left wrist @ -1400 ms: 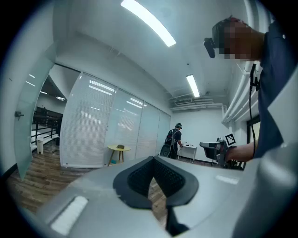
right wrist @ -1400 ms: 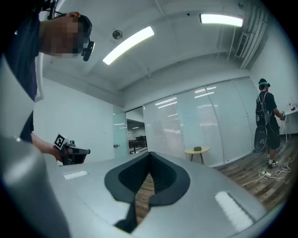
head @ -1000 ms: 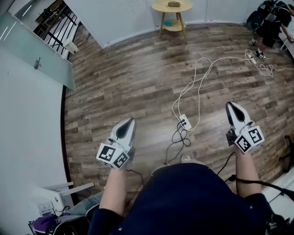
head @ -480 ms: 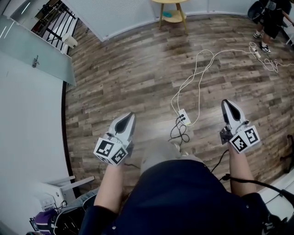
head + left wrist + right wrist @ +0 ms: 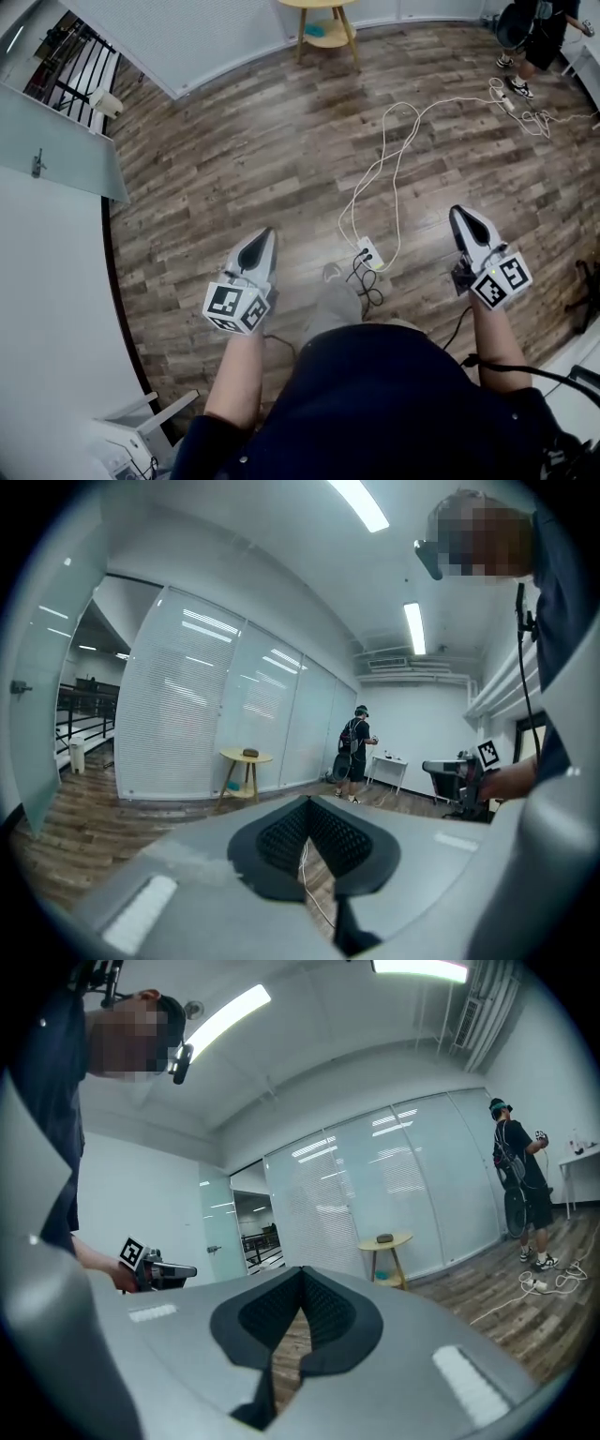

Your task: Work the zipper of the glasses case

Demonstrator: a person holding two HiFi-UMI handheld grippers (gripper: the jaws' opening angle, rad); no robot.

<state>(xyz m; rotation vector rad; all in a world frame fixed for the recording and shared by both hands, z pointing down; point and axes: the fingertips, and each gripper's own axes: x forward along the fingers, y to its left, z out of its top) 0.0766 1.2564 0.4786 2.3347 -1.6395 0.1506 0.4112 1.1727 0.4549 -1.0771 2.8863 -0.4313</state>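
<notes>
left gripper (image 5: 307,808) first: its black ribbed pads (image 5: 281,838) are pressed flat together, nothing pinched between them. the right gripper (image 5: 302,1279) matches, its pads (image 5: 330,1312) closed tight on nothing at all. both grey tools point out ahead, close to level, carried either side of the person's dark-shirted body with the square-marker cubes (image 5: 234,307) back at the wrists. that reads as a carrying pose, jaws tucked shut for crossing the room rather than set for fine work.

below them there's only brown wood-plank floor (image 5: 262,159), with looping white cables (image 5: 394,159) and a white power strip (image 5: 372,251) lying between the two grippers. no work surface within reach.

so where's the glasses case (image 5: 250,753)? best guess, it's that small dark oblong lump on top of the round yellow wooden side table (image 5: 230,755) against the frosted glass wall, too small to call for sure. it sits well apart from both sets of pads, ahead across the floor. the zipper hasn't been touched; closing that gap looks like the first job. a second person in dark clothes (image 5: 354,752) stands by the far wall.
</notes>
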